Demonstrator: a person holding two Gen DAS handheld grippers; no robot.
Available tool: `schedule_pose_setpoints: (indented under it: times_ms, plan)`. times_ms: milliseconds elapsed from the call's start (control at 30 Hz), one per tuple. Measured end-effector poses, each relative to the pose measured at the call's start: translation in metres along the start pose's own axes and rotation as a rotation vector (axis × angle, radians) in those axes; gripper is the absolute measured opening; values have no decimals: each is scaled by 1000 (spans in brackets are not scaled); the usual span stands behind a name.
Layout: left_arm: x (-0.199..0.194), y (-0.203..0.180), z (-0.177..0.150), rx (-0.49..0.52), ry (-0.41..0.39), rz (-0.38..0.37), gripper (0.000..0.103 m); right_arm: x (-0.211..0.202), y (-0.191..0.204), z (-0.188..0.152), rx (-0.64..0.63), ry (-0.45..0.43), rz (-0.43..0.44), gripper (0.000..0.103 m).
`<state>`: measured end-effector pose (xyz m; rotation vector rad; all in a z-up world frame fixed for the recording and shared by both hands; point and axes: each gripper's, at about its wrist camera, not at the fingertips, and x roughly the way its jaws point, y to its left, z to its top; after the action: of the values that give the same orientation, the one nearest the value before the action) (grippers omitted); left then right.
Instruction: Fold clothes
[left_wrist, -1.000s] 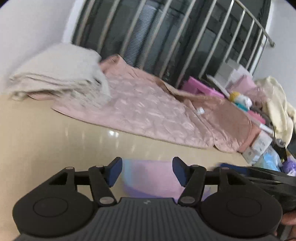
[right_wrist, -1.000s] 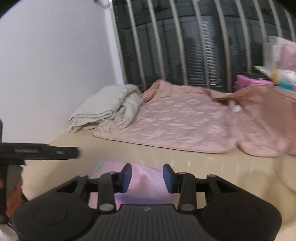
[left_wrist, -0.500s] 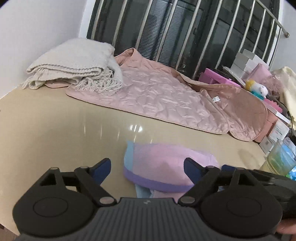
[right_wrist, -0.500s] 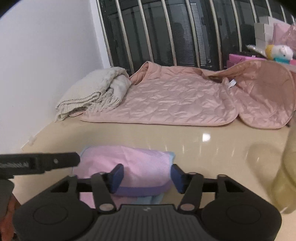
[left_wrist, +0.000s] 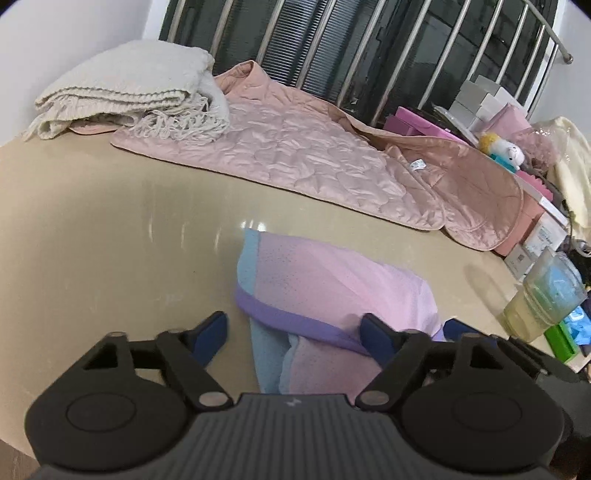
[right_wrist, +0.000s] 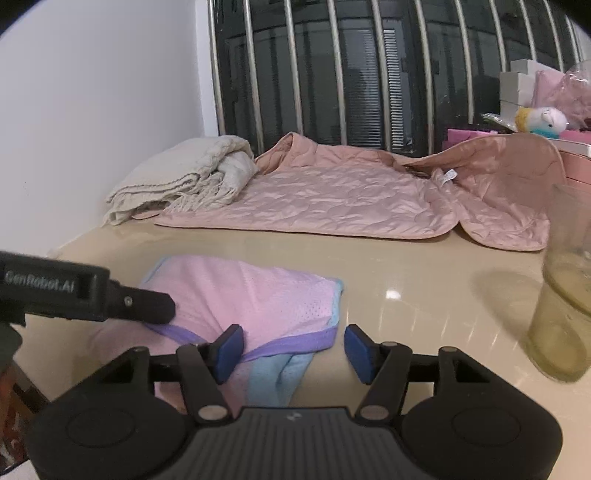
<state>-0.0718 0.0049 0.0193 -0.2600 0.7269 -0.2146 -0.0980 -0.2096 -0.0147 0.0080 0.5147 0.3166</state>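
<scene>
Shorts (left_wrist: 332, 291) front-ctr on table (left_wrist: 110, 229) — quilt (left_wrist: 314, 166) behind, blanket (left_wrist: 129, 92) far-left

2 black handheld grippers with blue finger pads

The left gripper (left_wrist: 293, 334) is built in matte black plastic: a ribbed central housing marked with a small pale logo, 2 round discs at its sides, and angled linkage arms pinned with silver rivets. Each of its fingers (left_wrist: 208, 336) is capped by a dark blue pad. The right gripper (right_wrist: 293, 347) is made to the same pattern, with identical blue pads and silver pivots. On the side of the left unit, as seen from the right wrist, grey lettering "GenRobot.AI" is printed beside a small screw.
</scene>
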Motion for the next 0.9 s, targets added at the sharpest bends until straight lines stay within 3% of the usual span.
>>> schedule_pose_setpoints:
  times_ms: [200, 267, 333, 433, 667, 900]
  plan:
    - [5, 5, -2, -47, 27, -118, 33, -2, 6, -4, -8, -19, -27, 59]
    - [6, 7, -4, -64, 34, -139, 28, -3, 9, -7, -15, -33, -12, 48]
    - [5, 10, -4, -79, 41, -157, 25, -5, 15, -7, -25, -36, 5, 17]
    - [4, 15, -6, -122, 36, -171, 18, -6, 25, -8, -45, -42, 18, 10]
    - [-11, 5, 13, -73, -53, -188, 13, -16, 15, 7, 42, -71, 47, 6]
    - [-13, -17, 62, 5, -152, -216, 11, -20, 15, 48, -15, -145, 21, 6]
